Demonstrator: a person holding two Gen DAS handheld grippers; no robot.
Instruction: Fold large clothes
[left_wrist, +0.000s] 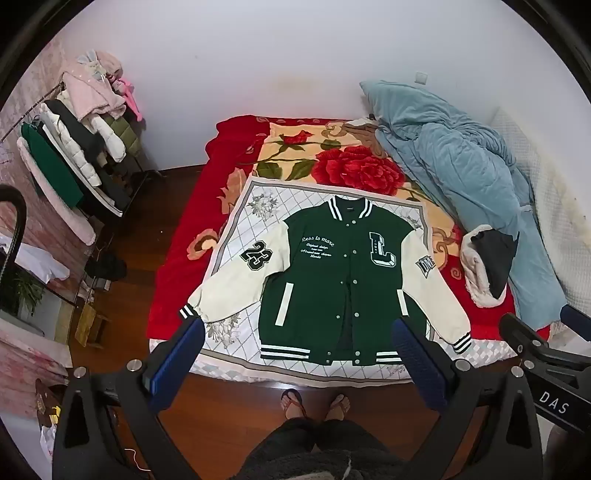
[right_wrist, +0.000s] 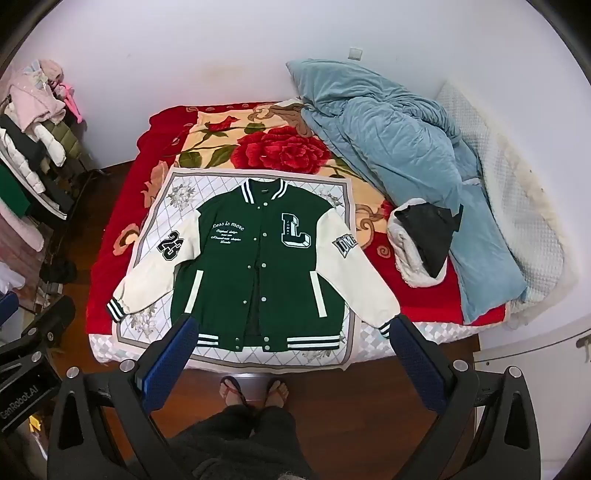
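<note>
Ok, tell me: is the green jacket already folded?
No. The green jacket lies spread flat, front up, on the white patterned cloth, both cream sleeves stretched outward, and neither gripper touches it.

Black tongs (left_wrist: 297, 345) w/ blue pads (left_wrist: 419, 363), silver screws; flip-flops (left_wrist: 291, 402), prob. dark trousers.

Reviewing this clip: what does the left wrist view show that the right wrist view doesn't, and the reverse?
Only the left wrist view shows the potted plant at the left edge and more of the clothes rack.

Only the right wrist view shows the white cabinet at lower right and more of the white quilted cover.

Both show the green varsity jacket lying flat and unfolded on the bed, the blue duvet, and each view's own gripper, left gripper and right gripper, open and holding nothing.
</note>
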